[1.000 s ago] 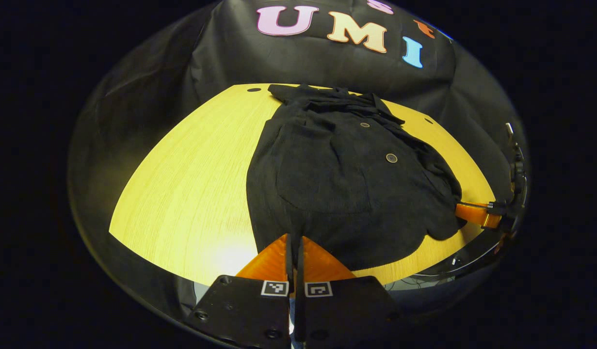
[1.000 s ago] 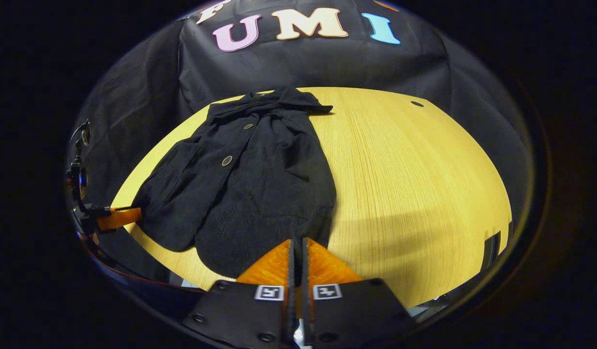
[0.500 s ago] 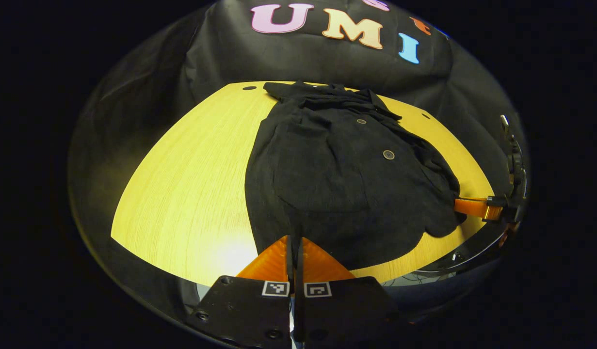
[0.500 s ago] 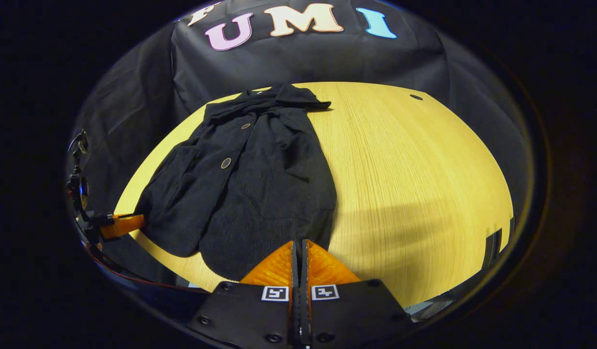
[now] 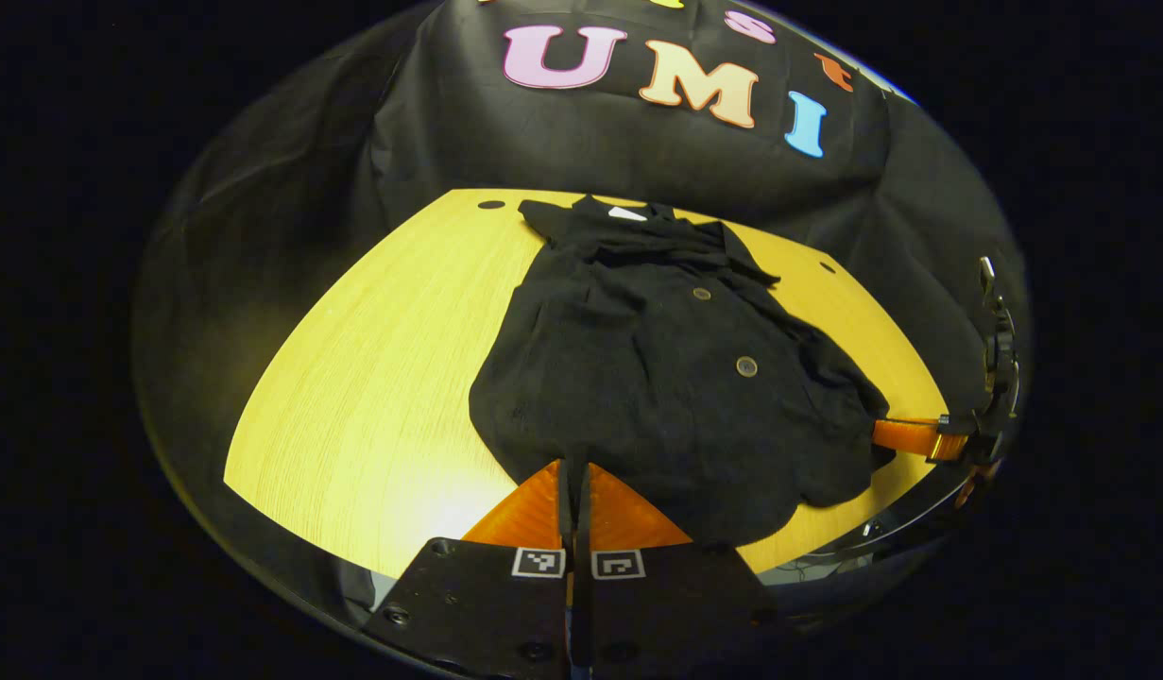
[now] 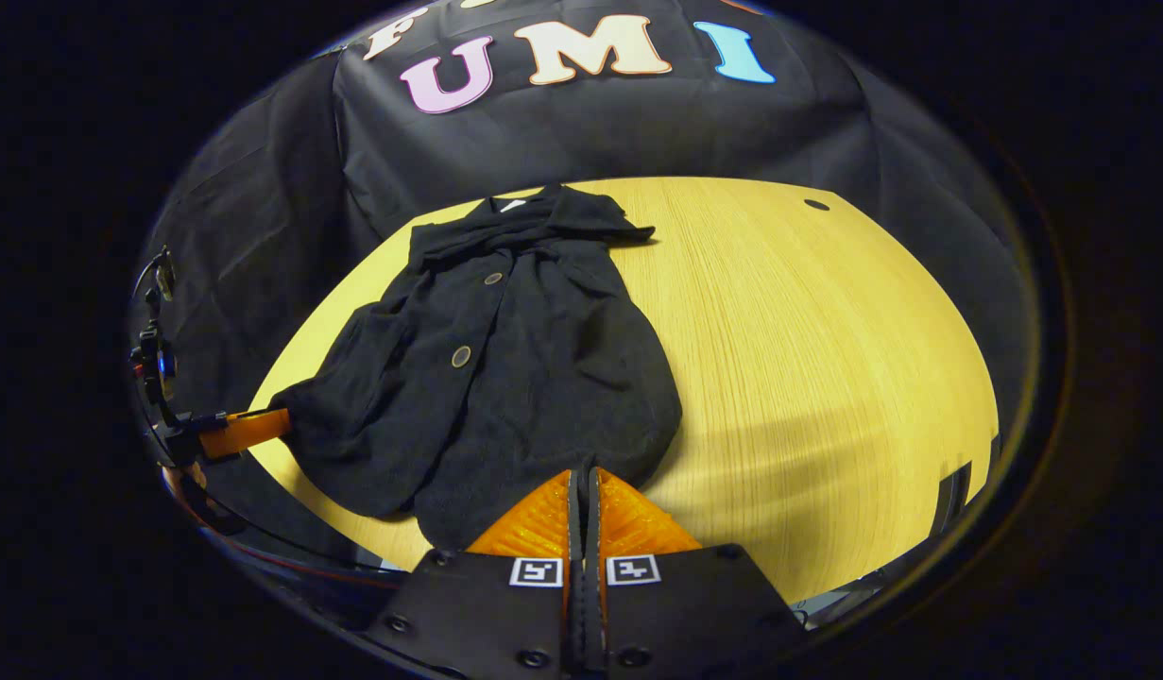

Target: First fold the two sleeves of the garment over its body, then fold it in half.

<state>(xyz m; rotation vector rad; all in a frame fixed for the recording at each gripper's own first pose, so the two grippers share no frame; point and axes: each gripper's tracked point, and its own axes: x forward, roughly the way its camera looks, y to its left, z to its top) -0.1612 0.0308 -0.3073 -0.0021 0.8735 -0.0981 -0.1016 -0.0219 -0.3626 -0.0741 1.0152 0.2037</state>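
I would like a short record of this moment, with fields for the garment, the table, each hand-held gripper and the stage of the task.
garment: dark jacket with buttons, lying on the table, collar at the far end
table: light wood, bare to one side of the jacket
left hand-held gripper: shut on the jacket's near hem
right hand-held gripper: shut on the jacket's near hem
stage: sleeves appear folded in; the half fold is not yet done
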